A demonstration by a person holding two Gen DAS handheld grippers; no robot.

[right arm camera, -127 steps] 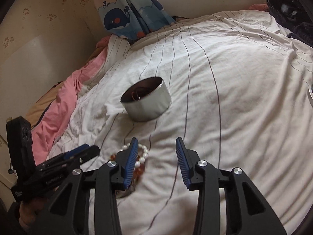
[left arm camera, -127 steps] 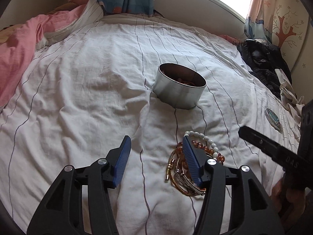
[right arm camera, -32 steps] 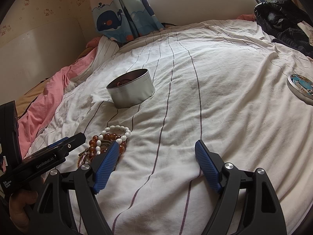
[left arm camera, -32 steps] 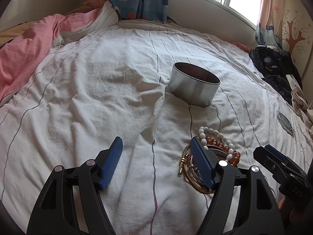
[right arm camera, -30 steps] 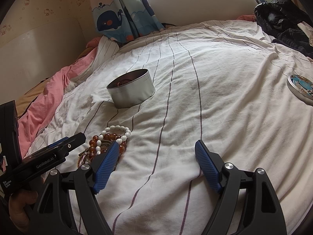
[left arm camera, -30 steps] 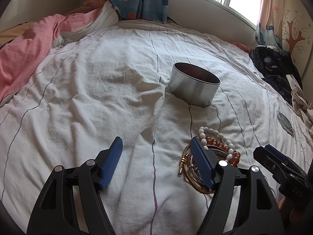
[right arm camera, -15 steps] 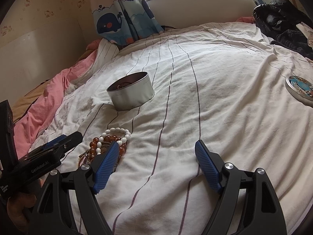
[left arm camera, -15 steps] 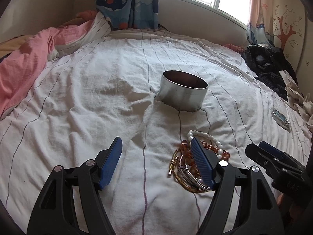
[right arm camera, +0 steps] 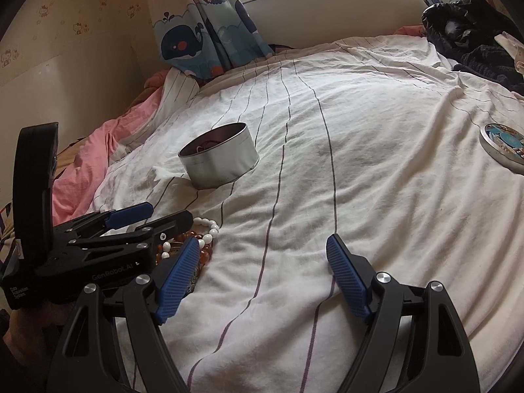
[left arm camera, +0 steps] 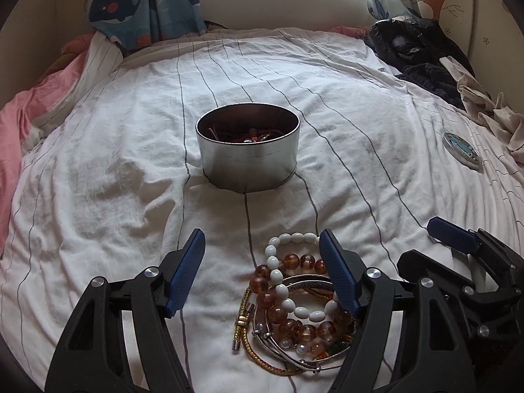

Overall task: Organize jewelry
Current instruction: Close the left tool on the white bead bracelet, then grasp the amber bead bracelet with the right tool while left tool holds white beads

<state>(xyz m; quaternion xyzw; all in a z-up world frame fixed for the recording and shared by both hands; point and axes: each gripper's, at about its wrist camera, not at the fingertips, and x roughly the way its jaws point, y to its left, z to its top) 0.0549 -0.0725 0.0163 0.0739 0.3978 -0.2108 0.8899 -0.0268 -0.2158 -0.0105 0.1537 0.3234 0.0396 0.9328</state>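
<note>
Daylight from a window falls across a bed (left arm camera: 344, 104) covered with a white sheet with thin dark stripes. Near the middle of the bed stands a round silver tin (left arm camera: 248, 160), lid off, with some jewelry already lying inside it. Closer to the near edge lies a tangled heap of bracelets (left arm camera: 288, 301): white beads, amber beads, silver bangles and a gold braided chain. A round decorated lid (right arm camera: 504, 142) rests well apart, toward the right edge.

Left tongs (left arm camera: 262, 271) hang over the heap with blue pads spread; they have just been closing a little, and the right pad stands over the bracelets, but nothing is gripped. Right tongs (right arm camera: 262, 275) sit wide apart over bare sheet just beside the heap, holding nothing.

Judging by this, the job is partly done: some pieces are in the tin, while the heap of bracelets waits to be picked up and the lid is not yet on.
</note>
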